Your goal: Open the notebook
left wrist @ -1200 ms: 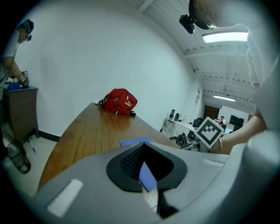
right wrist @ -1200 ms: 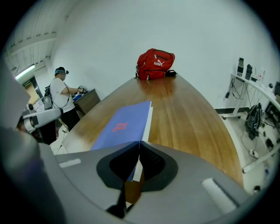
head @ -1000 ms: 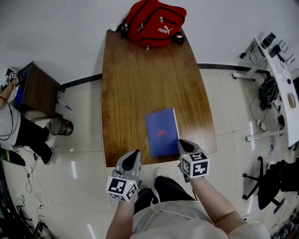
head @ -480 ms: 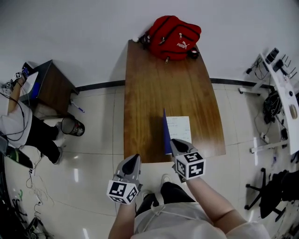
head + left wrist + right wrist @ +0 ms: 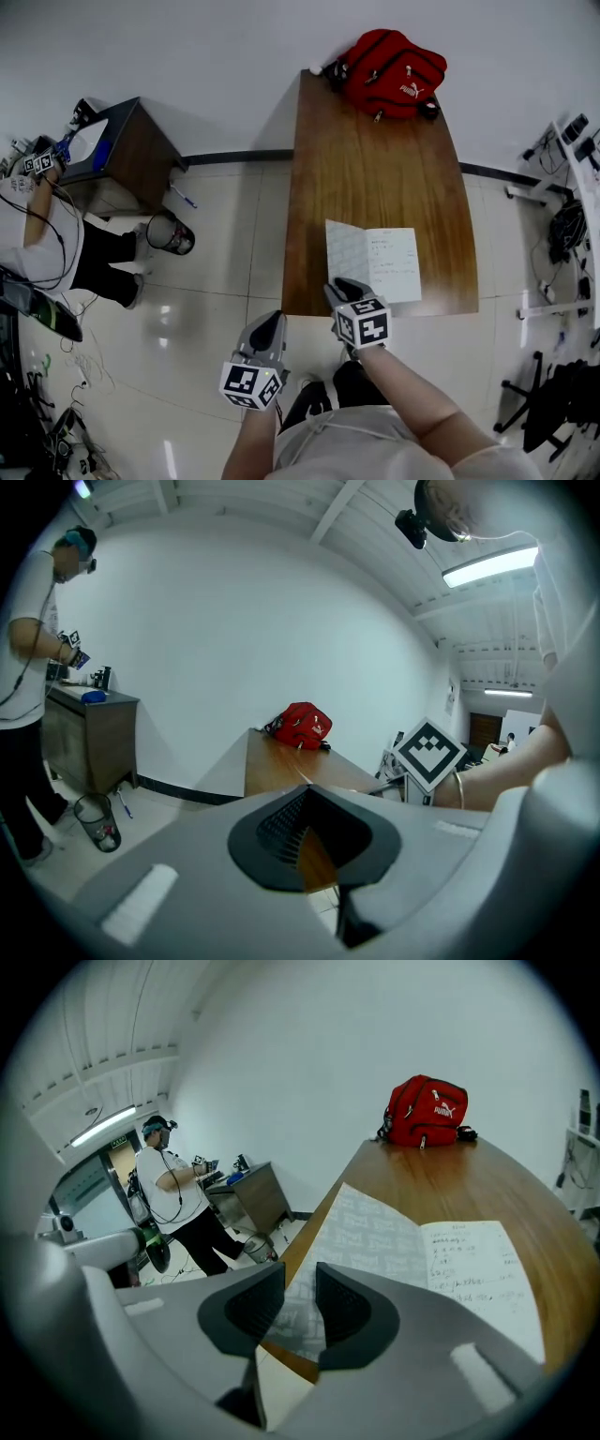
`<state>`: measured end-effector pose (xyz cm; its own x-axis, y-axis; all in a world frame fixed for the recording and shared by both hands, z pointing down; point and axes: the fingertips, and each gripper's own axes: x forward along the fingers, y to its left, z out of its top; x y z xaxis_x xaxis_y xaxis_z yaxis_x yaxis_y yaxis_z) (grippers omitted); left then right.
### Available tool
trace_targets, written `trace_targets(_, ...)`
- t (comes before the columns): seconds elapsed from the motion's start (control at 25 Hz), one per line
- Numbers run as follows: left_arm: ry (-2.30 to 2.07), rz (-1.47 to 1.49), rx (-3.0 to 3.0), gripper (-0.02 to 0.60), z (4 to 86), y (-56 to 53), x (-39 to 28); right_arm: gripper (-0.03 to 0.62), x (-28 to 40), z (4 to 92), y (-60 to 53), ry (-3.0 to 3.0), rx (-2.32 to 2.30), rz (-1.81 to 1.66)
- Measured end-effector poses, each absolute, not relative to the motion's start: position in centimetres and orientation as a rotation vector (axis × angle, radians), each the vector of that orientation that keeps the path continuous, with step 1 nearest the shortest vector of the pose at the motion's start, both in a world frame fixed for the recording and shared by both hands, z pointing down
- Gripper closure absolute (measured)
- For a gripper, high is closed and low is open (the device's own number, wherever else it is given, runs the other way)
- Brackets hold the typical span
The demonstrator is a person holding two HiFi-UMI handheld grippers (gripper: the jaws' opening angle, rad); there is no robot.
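Note:
The notebook [image 5: 373,262] lies open near the front edge of the wooden table [image 5: 375,169], with its patterned inner cover at left and a handwritten page [image 5: 478,1260] at right. My right gripper [image 5: 341,287] hovers at the front left corner of the cover. Its jaws are opening, the pads stand apart and do not press on anything, and the patterned cover [image 5: 361,1232] shows through the gap of the right gripper [image 5: 300,1302]. My left gripper [image 5: 268,325] hangs shut over the floor, left of the table. In its own view the left gripper [image 5: 314,834] holds nothing.
A red bag [image 5: 394,61] sits at the table's far end. Left of the table are a dark cabinet [image 5: 122,150], a small bin [image 5: 171,234] and a standing person [image 5: 37,234]. Desks and office chairs stand at the right.
The blue cover swung over to the left and the notebook now lies flat open. My right gripper let go of the cover and both hands moved left.

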<state>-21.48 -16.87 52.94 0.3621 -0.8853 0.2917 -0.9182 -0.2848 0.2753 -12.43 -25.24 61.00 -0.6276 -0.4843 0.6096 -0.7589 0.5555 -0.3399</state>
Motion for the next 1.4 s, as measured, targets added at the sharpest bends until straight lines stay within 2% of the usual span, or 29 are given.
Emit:
trace_targets(0.12, -1.571, 0.116, 2.244, 0.577, 52.9, -16.7, -22.0, 0.473, -12.8, 61.9, -24.0, -2.346, 0.974, 0.869)
trace_targets(0.32, -1.547, 0.121, 2.287, 0.577, 52.2, -16.5, -22.2, 0.471, -10.6, 61.7, -22.8, -2.364, 1.012, 0.936)
trace_targets(0.6, -1.471, 0.099, 2.423, 0.577, 48.9, -15.7, -21.2, 0.477, -5.0, 56.3, -20.9, -2.375, 1.269, 0.805)
trace_targets(0.72, -1.411, 0.078, 2.483, 0.577, 47.6, -14.0, -19.9, 0.496, -2.5, 53.6, -18.3, -2.376, 1.39, 0.742)
trace_targets(0.8, -1.362, 0.063, 2.516, 0.577, 47.3, -12.7, -18.7, 0.533, -0.5, 52.4, -16.1, -2.354, 1.47, 0.692)
trace_targets(1.0, -1.269, 0.033, 2.532, 0.577, 48.2, -9.6, -15.7, 0.588, 4.4, 52.4, -10.6, -2.262, 1.599, 0.648)
trace_targets(1.4, -1.328, 0.024, 2.547, 0.577, 46.5, -2.0, -8.1, 0.588, 9.1, 50.4, -3.4, -2.346, 1.479, 0.456)
